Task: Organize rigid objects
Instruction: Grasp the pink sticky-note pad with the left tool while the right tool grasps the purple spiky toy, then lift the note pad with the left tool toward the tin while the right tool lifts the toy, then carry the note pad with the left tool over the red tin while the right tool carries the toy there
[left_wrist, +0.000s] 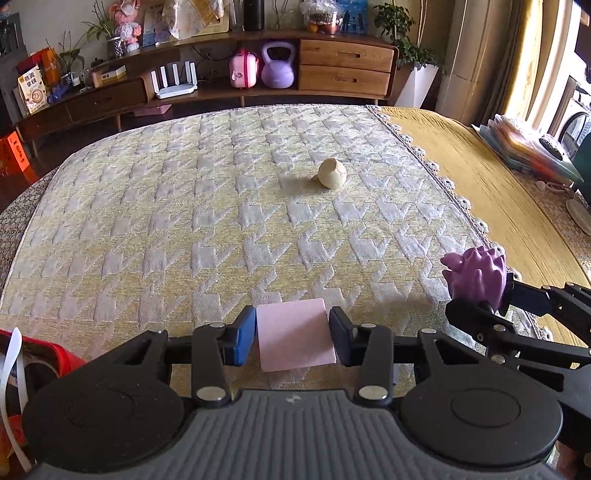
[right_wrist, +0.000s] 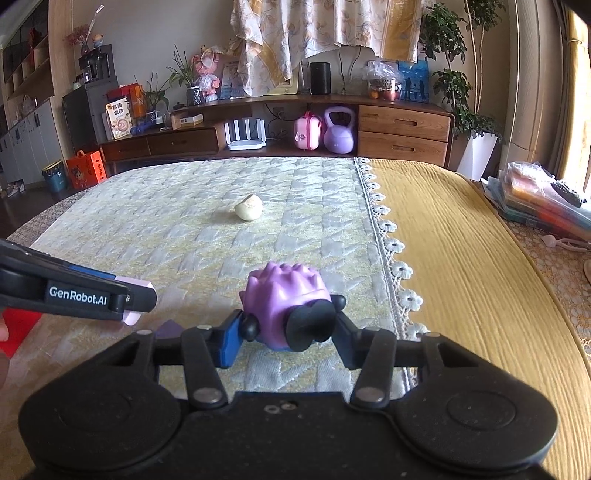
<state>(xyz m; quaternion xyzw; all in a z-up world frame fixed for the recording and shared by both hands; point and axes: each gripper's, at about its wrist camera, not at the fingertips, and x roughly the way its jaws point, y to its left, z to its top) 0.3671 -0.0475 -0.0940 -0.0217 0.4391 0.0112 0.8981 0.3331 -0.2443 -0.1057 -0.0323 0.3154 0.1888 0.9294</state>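
My left gripper (left_wrist: 292, 334) is shut on a flat pink block (left_wrist: 294, 334), held low over the near part of the quilted cover. In the right wrist view the left gripper (right_wrist: 136, 299) comes in from the left with the pink block (right_wrist: 142, 286) between its fingers. My right gripper (right_wrist: 288, 332) is shut on a purple spiky toy with black feet (right_wrist: 286, 291); the toy also shows at the right of the left wrist view (left_wrist: 476, 275). A cream egg-shaped object (left_wrist: 332, 172) lies alone mid-cover, ahead of both grippers (right_wrist: 248, 207).
The pale houndstooth cover (left_wrist: 166, 221) meets a mustard blanket (right_wrist: 461, 258) on the right along a lace trim. A stack of folders (right_wrist: 535, 203) lies at the far right. A red bag (left_wrist: 40, 354) sits at the near left. A wooden cabinet (right_wrist: 402, 129) stands beyond.
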